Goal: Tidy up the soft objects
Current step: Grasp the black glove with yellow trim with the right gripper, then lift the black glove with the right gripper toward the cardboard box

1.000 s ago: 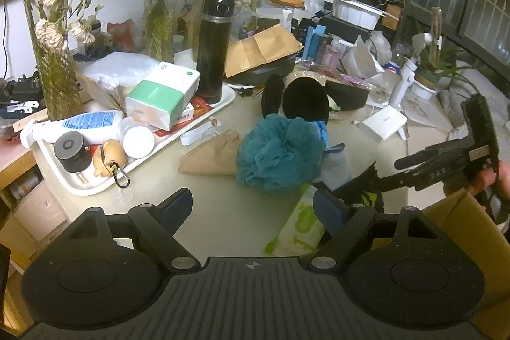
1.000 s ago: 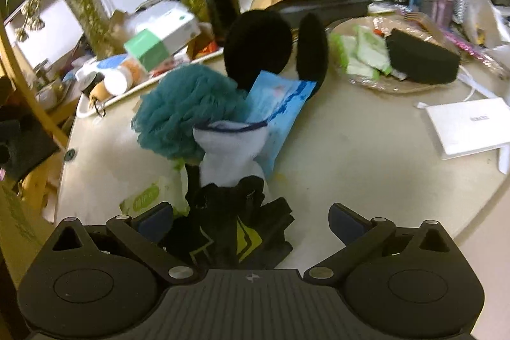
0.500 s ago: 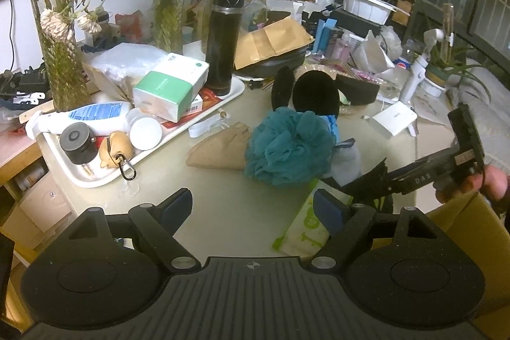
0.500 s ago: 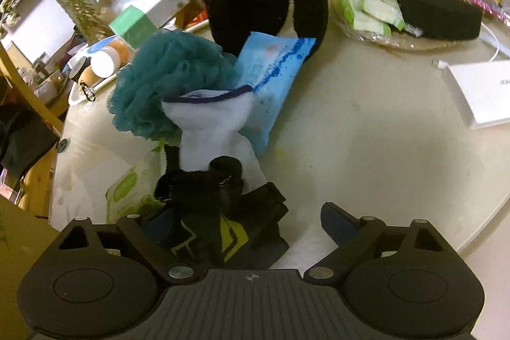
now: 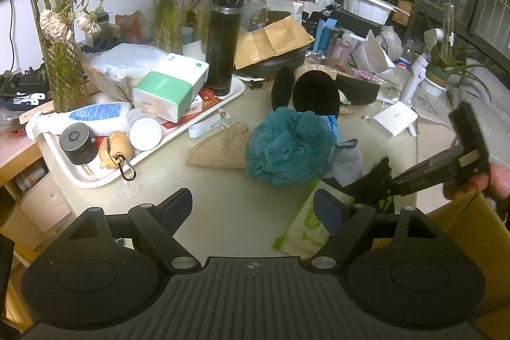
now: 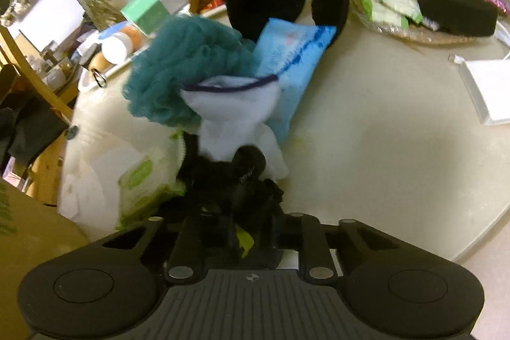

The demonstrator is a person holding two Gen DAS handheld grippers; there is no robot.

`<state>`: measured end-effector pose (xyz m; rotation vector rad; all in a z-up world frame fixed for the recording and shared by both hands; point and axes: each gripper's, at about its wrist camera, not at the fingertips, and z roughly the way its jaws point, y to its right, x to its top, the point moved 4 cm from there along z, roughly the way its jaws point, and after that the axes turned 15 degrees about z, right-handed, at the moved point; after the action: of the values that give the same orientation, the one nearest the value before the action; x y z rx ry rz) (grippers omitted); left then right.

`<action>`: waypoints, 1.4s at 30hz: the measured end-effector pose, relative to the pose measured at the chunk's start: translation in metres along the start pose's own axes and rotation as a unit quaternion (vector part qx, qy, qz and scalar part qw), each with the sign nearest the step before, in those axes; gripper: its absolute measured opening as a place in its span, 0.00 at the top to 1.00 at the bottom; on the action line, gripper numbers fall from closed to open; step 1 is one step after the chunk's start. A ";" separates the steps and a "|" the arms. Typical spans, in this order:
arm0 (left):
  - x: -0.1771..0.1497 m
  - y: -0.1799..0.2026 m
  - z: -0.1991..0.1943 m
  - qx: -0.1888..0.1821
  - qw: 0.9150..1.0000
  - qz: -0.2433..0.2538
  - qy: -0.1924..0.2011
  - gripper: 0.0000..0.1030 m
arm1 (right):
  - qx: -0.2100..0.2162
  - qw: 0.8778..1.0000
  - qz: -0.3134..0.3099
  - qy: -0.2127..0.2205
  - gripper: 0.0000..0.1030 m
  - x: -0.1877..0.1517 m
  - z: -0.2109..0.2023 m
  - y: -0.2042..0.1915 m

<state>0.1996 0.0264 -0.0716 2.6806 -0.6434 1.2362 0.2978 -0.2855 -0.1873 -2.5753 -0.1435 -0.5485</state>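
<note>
Since the earlier frame, the right gripper [image 6: 236,231] has come down and its jaws are closing around the black glove [image 6: 229,180], near the table [image 6: 382,133] edge beside the white sock [image 6: 236,113]. Left view: left gripper [image 5: 253,206] hovers wide open and empty, near the teal bath pouf [image 5: 288,145].

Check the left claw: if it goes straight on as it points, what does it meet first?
Probably bare table. The open left claw points at empty tabletop; the teal bath pouf lies farther along, slightly right. Depth is uncertain.

Right hand-held gripper [image 6: 237,212] angled down, jaws closing on black fabric, left hand-held gripper [image 5: 253,206] wide apart, empty
</note>
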 end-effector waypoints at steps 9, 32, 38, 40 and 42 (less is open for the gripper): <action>0.001 0.002 -0.003 0.000 1.000 0.007 0.005 0.19 | -0.010 0.997 -0.043 0.063 0.90 -0.011 -0.046 -0.025; 0.046 0.023 -0.018 -0.012 0.995 0.095 0.006 0.19 | 0.034 0.968 0.026 0.248 0.91 -0.016 -0.137 -0.020; 0.078 0.039 0.007 -0.028 0.988 0.144 -0.048 0.19 | 0.020 0.963 0.034 0.266 0.91 -0.019 -0.144 -0.018; 0.084 0.044 0.022 -0.033 0.986 0.146 -0.079 0.19 | 0.011 0.962 0.035 0.270 0.91 -0.020 -0.145 -0.017; 0.087 0.049 0.039 -0.038 0.982 0.147 -0.109 0.19 | 0.001 0.961 0.039 0.273 0.91 -0.020 -0.145 -0.015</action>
<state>0.2563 -0.0574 -0.0353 2.7502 -1.1289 0.9539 0.2250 -0.3439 -0.0735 -2.3148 0.1474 -1.1965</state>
